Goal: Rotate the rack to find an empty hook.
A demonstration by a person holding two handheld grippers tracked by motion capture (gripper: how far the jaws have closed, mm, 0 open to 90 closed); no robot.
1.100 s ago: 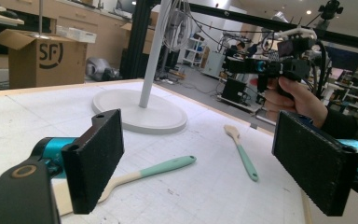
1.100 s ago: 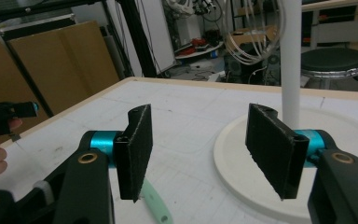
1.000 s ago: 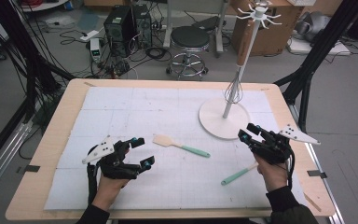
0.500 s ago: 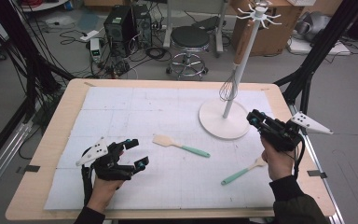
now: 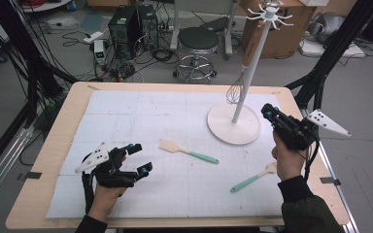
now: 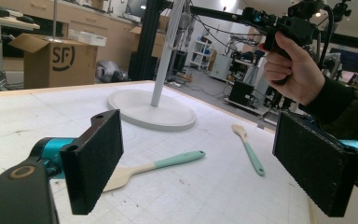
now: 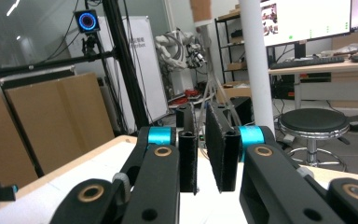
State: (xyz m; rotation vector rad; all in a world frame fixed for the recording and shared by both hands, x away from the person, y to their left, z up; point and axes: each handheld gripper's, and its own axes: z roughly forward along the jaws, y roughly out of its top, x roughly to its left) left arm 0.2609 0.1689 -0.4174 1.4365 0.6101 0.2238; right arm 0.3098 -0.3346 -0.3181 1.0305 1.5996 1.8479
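Two spatulas with teal handles lie on the white mat: one [image 5: 189, 152] [image 6: 154, 168] mid-table, the other [image 5: 252, 178] [image 6: 248, 149] at the front right. A white hook stand [image 5: 223, 126] [image 6: 144, 109] [image 7: 256, 70] carries a hanging whisk [image 5: 234, 92]. My left gripper [image 5: 141, 158] [image 6: 198, 140] rests low at the front left, open and empty, and faces the mid-table spatula. My right gripper [image 5: 266, 110] [image 7: 200, 116] [image 6: 261, 16] is held up in the air right of the stand's base. Its jaws have just been closing and stand almost together, with nothing between them.
The wooden table edge [image 5: 53, 145] frames the mat. Behind the table stand a round stool [image 5: 198, 41], a computer tower [image 5: 126, 24] and a cardboard box [image 5: 281, 34]. Black frame legs [image 5: 330, 53] rise at the right.
The right hand lifted from beside the front-right spatula and moved back towards the stand, and its jaws closed empty. The left gripper stayed almost still.
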